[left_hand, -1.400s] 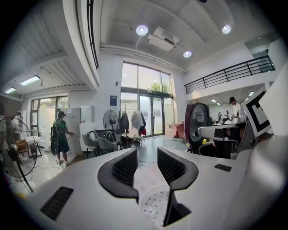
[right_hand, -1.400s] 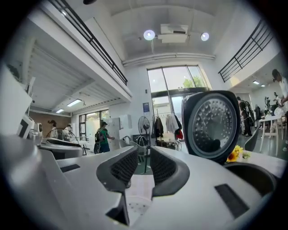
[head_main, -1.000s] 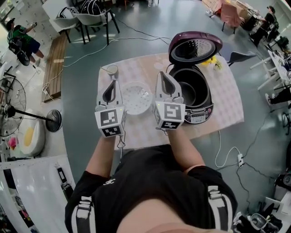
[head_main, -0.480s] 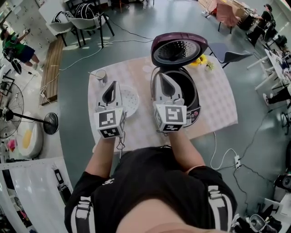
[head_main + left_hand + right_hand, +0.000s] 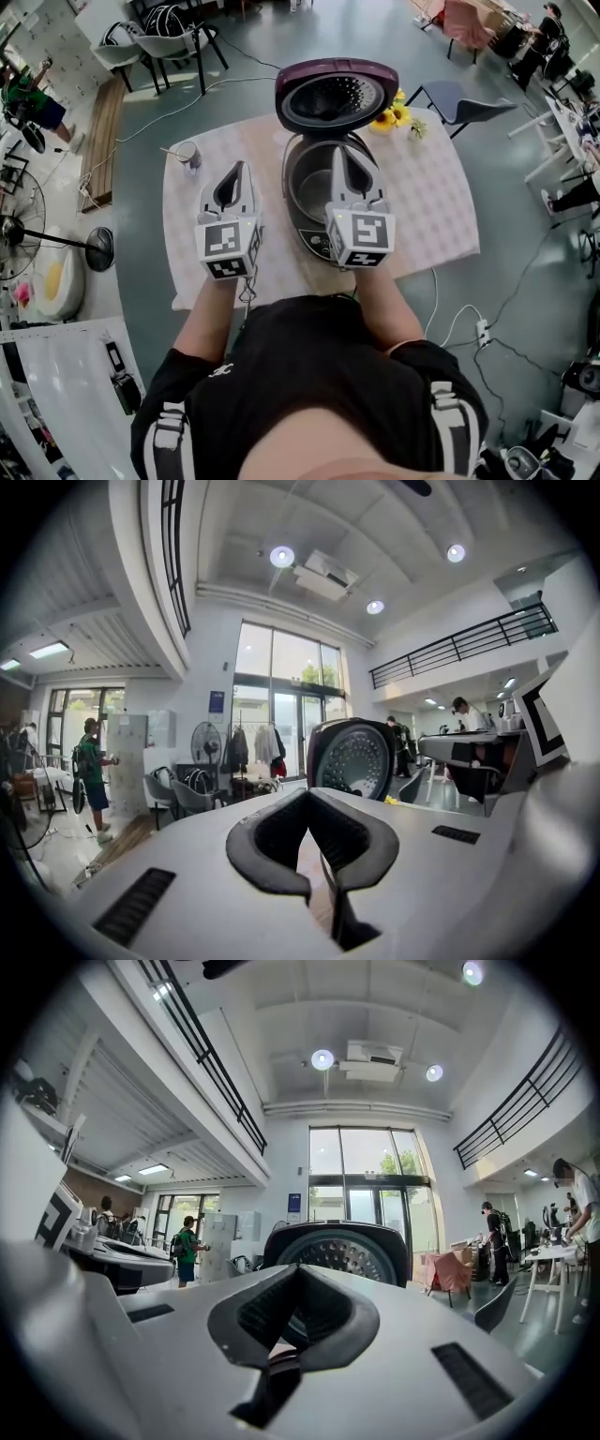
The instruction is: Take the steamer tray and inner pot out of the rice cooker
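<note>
Since a second ago, both grippers have swung across the table [image 5: 427,202] to the rice cooker [image 5: 314,246]. The right gripper [image 5: 343,150] now hangs over the inner pot [image 5: 307,187]; the left gripper [image 5: 240,165] is just beside the cooker. Both jaw pairs are together and hold nothing. The steamer tray, earlier out on the cloth, is now out of my sight. I judge the pot's removal outstanding.

Count: one cooker, one pot, one raised lid [image 5: 333,94], one cup [image 5: 187,155], two grippers.

Purple rice cooker [image 5: 309,234] stands upright on the tabletop [image 5: 422,206], lid [image 5: 333,94] swung open, grey inner pot [image 5: 307,186] seated inside.
</note>
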The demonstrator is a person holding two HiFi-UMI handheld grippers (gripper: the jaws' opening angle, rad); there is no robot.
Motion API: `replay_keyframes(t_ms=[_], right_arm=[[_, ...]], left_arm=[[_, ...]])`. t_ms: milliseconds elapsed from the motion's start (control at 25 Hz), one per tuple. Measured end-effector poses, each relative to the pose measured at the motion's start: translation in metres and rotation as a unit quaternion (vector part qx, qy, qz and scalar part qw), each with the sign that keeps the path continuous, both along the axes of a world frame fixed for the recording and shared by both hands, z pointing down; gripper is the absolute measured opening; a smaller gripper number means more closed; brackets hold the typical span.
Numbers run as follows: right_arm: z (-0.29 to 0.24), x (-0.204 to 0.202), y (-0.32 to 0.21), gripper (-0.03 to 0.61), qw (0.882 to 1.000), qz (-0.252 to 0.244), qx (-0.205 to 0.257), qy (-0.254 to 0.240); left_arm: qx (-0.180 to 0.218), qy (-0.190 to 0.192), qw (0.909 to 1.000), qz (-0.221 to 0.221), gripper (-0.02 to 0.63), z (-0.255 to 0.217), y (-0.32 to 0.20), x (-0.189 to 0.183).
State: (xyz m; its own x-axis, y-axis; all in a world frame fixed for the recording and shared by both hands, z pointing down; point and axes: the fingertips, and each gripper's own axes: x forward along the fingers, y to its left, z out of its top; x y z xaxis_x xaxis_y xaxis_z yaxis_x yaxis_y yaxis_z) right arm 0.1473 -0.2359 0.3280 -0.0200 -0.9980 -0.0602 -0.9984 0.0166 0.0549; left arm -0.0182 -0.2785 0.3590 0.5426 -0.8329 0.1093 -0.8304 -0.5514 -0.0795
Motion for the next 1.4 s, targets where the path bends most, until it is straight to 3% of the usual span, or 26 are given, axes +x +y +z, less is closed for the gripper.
replay_keyframes(t_ms=[480, 680, 760, 920, 1080, 1200, 1280, 1400], right_arm=[[0.013, 0.071, 0.010, 0.000, 1.000, 0.006, -0.008, 0.005], [0.022, 0.083, 0.008, 0.009, 0.999, -0.017, -0.028, 0.011], [0.026, 0.088, 0.006, 0.104, 0.998, -0.044, -0.037, -0.023], [0.034, 0.112, 0.010, 0.254, 0.987, -0.072, -0.045, -0.139], [0.047, 0.141, 0.016, 0.319, 0.972, -0.079, -0.076, -0.210], [0.059, 0.158, 0.023, 0.324, 0.944, -0.099, -0.112, -0.295], [0.070, 0.162, 0.026, 0.324, 0.914, -0.128, -0.147, -0.357], [0.091, 0.167, 0.029, 0.322, 0.863, -0.182, -0.203, -0.424]], left_arm=[[-0.008, 0.004, 1.0000, 0.002, 0.005, 0.006, 0.008, 0.052], [-0.048, 0.032, 0.9982, 0.014, 0.013, 0.013, 0.005, 0.055], [-0.071, 0.039, 0.9963, 0.028, 0.089, 0.019, 0.004, 0.056], [-0.141, 0.082, 0.9843, 0.067, 0.345, 0.032, 0.007, 0.057], [-0.213, 0.137, 0.9637, 0.085, 0.404, 0.046, 0.008, 0.046], [-0.265, 0.202, 0.9376, 0.100, 0.405, 0.049, 0.009, 0.036], [-0.311, 0.257, 0.9065, 0.125, 0.404, 0.050, 0.010, 0.034], [-0.399, 0.319, 0.8427, 0.170, 0.403, 0.060, 0.016, 0.043]])
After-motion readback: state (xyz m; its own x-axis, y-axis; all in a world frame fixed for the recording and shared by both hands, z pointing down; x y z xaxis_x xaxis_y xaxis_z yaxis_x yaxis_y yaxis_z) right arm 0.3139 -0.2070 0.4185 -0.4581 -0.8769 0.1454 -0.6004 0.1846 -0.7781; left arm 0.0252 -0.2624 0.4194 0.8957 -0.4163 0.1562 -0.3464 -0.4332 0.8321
